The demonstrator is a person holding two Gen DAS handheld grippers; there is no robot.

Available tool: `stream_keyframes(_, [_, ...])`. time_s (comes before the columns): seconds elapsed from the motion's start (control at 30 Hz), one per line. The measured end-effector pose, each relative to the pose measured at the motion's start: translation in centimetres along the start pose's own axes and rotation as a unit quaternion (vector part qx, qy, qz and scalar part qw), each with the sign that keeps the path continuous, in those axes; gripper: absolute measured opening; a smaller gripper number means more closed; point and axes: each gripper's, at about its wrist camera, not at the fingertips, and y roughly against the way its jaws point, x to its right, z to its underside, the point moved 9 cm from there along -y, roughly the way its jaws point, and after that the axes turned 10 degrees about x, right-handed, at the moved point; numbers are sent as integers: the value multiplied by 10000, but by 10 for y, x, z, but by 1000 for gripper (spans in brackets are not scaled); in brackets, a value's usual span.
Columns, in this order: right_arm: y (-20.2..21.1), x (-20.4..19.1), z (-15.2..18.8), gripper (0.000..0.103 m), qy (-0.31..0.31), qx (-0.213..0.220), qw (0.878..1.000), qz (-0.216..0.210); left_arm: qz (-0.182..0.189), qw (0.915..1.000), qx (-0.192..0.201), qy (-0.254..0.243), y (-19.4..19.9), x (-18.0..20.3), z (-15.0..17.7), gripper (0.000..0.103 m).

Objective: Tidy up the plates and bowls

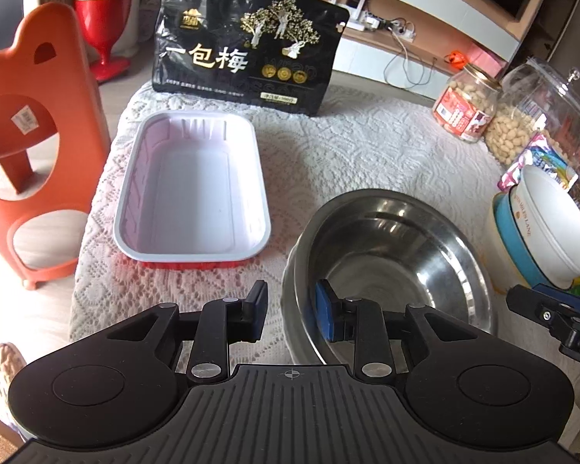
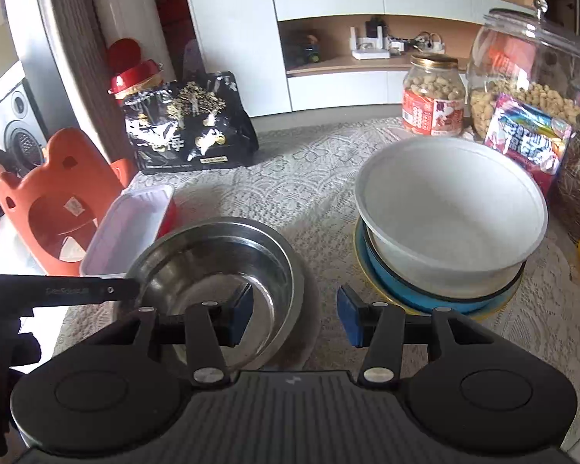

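1. Left gripper (image 1: 292, 309) poised astride the near rim of the steel bowl (image 1: 390, 255): 1 pad outside, 1 inside, a gap visible on both sides, so parted and gripping nothing; probably lined up to pinch that rim.
2. Right gripper (image 2: 294, 315) hanging between the steel bowl and the stacked dishes, jaws apart, empty.
3. White bowl (image 2: 450, 203) nested in a blue dish (image 2: 417, 294) on a yellow plate (image 2: 371, 274), likely the stack in progress.
4. White rectangular tray (image 1: 191, 189) lying just beside the steel bowl, nothing in it.
5. Lace tablecloth (image 1: 367, 147) underneath; black snack bag (image 1: 247, 46), peanut jars (image 2: 433, 96), orange chair (image 1: 31, 135) and wall shelving around.
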Motion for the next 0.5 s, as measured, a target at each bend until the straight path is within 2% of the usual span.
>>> stream_keyframes(0.1, [-17, 6, 16, 48, -192, -249, 9994, 120, 56, 9999, -132, -27, -5, 3, 7, 31])
stream_keyframes(0.23, [-27, 7, 29, 54, -394, -436, 9983, 2, 173, 9995, -274, 5, -10, 6, 13, 31])
stream_keyframes(0.5, [-36, -9, 50, 52, -639, -931, 9912, -684, 204, 9989, -415, -114, -17, 10, 18, 32])
